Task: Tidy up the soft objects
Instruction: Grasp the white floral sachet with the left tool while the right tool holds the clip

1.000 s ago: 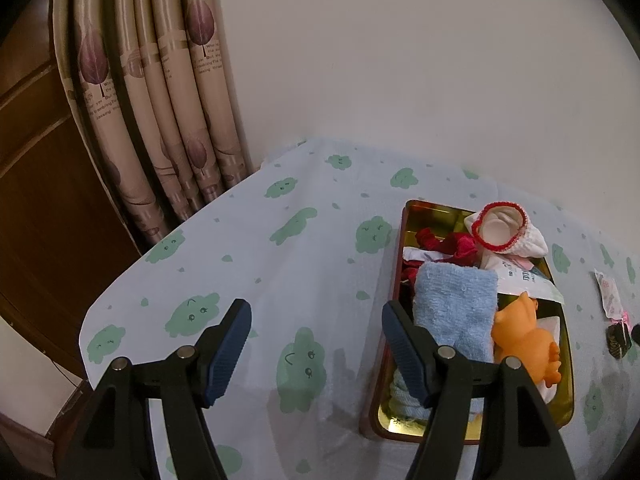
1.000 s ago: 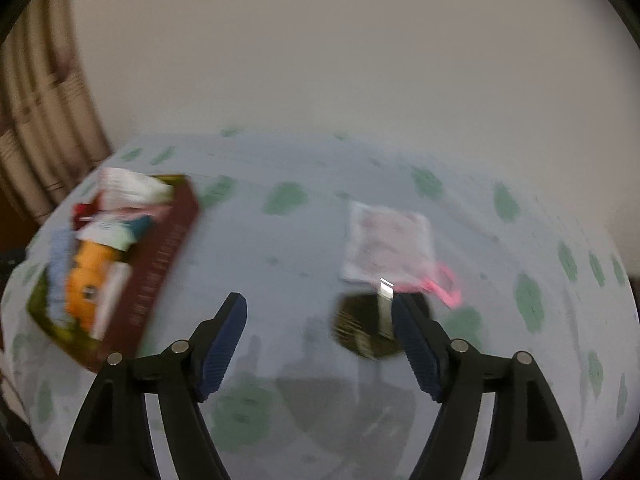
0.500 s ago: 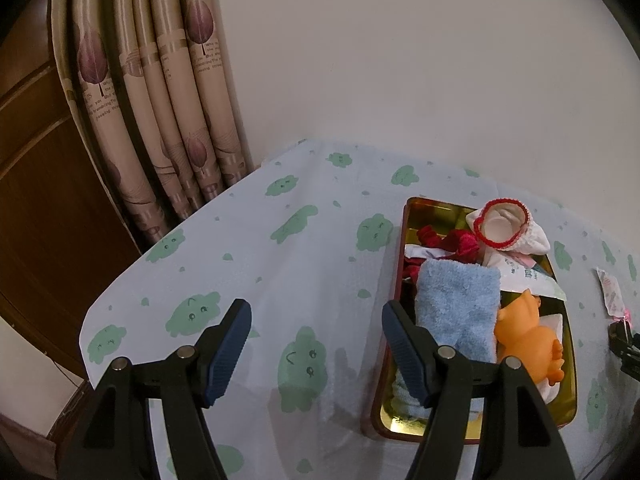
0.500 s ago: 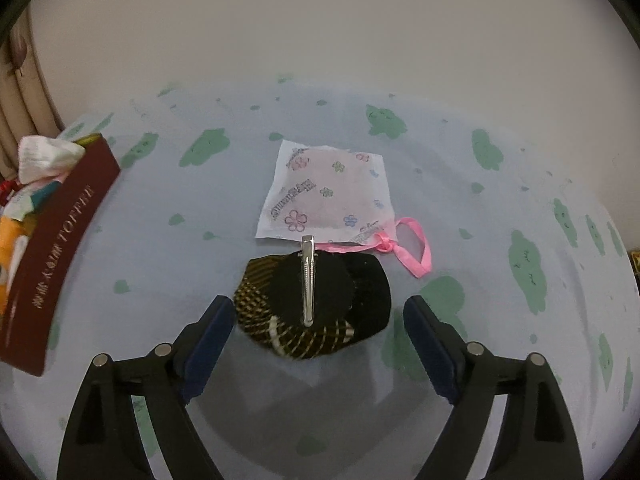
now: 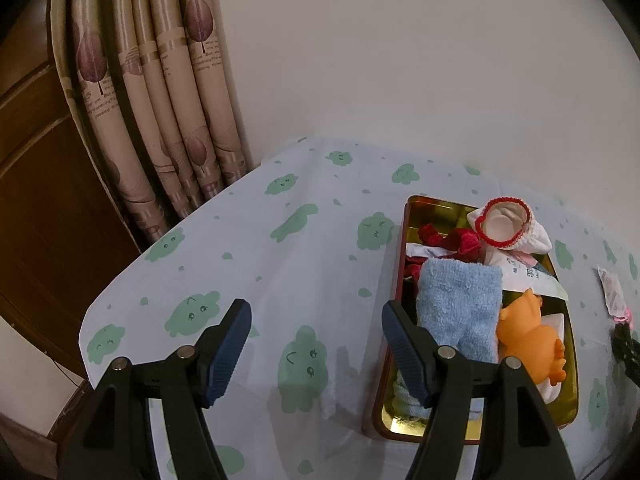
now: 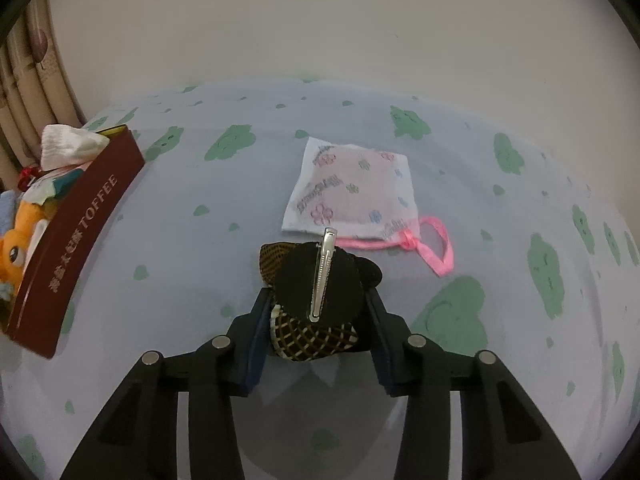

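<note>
My right gripper (image 6: 318, 312) is shut on a black and gold bow hair clip (image 6: 316, 280) with a silver metal clip on top, just above the tablecloth. A white flowered sachet (image 6: 352, 192) with a pink ribbon (image 6: 432, 244) lies just beyond it. A red toffee tin (image 6: 76, 240) stands at the left. In the left wrist view the tin (image 5: 400, 264) holds a blue towel (image 5: 460, 304), an orange plush toy (image 5: 532, 340), a red-trimmed white sock (image 5: 508, 228) and red cloth (image 5: 456, 240). My left gripper (image 5: 316, 332) is open and empty, left of the tin.
The table has a pale cloth with green cloud prints (image 5: 300, 224). Curtains (image 5: 160, 100) and a wooden door (image 5: 36, 200) stand beyond its left edge. A plain wall runs behind the table.
My right gripper has moved forward onto the bow hair clip and closed on it. The left gripper has hardly moved.
</note>
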### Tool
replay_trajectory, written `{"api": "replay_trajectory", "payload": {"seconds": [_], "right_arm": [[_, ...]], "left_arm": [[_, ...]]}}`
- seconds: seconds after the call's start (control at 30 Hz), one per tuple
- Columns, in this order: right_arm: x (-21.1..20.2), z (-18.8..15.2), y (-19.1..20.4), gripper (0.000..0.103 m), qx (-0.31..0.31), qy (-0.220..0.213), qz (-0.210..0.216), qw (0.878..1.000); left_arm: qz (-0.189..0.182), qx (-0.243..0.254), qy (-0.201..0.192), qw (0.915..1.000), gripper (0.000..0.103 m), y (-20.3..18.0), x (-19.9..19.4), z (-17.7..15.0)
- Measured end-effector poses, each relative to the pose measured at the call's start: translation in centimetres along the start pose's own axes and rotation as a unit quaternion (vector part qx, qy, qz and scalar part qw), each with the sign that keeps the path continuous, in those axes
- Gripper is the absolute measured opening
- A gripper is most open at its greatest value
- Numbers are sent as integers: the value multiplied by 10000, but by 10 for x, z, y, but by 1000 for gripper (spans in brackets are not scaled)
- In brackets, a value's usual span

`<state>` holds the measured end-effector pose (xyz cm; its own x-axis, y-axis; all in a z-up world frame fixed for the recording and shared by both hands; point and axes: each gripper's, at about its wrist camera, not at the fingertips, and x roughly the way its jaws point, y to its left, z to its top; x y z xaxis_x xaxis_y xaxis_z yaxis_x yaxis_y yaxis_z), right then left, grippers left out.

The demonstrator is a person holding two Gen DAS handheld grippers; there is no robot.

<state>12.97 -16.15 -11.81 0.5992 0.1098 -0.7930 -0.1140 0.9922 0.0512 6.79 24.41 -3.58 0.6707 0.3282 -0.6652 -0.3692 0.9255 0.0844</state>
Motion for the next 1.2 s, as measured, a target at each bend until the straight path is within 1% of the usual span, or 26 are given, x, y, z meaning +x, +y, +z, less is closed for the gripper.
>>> {"api": "replay_trajectory", "payload": {"seconds": [0.03, 0.17, 0.27, 0.37, 0.47, 0.57, 0.63, 0.77, 0.9, 1.0, 1.13, 1.2], "right_arm": [[-3, -3, -2, 40, 21, 18, 33, 10000], [-17, -22, -15, 40, 88, 50, -57, 9999], [-26, -34, -31, 40, 120, 36, -295, 9995], [-34, -43, -55, 40, 325, 35, -438, 9985], [-39, -49, -79, 41, 514, 26, -623, 9967], [-41, -51, -98, 41, 658, -5, -706, 9953], [-41, -50, -108, 41, 700, -38, -767, 9946], [-38, -48, -121, 41, 803, -121, -796, 9935], [-35, -48, -124, 41, 831, -190, -756, 9935], [-35, -49, -125, 41, 833, -214, -749, 9935], [-35, -49, -124, 41, 791, -200, -803, 9934], [-35, -49, -122, 41, 760, -194, -840, 9934]], "left_arm": [[-1, 3, -5, 10000, 70, 0, 0, 0], [-3, 40, -25, 10000, 70, -1, -1, -1], [-5, 102, -14, 9999, 70, -4, -1, -2], [-7, 149, -42, 9999, 70, -6, -3, -2], [23, 214, -88, 9997, 70, -10, -5, -3], [81, 308, -133, 9994, 70, -15, -7, -5], [197, 404, -155, 9989, 70, -20, -7, -6], [213, 475, -128, 9986, 70, -32, -13, -7], [62, 705, -260, 9972, 70, -56, -31, 0], [-196, 859, -274, 9957, 70, -82, -43, 9], [-703, 1105, -175, 9912, 70, -129, -51, 19], [-1036, 1206, 7, 9873, 70, -159, -49, 22]]}}
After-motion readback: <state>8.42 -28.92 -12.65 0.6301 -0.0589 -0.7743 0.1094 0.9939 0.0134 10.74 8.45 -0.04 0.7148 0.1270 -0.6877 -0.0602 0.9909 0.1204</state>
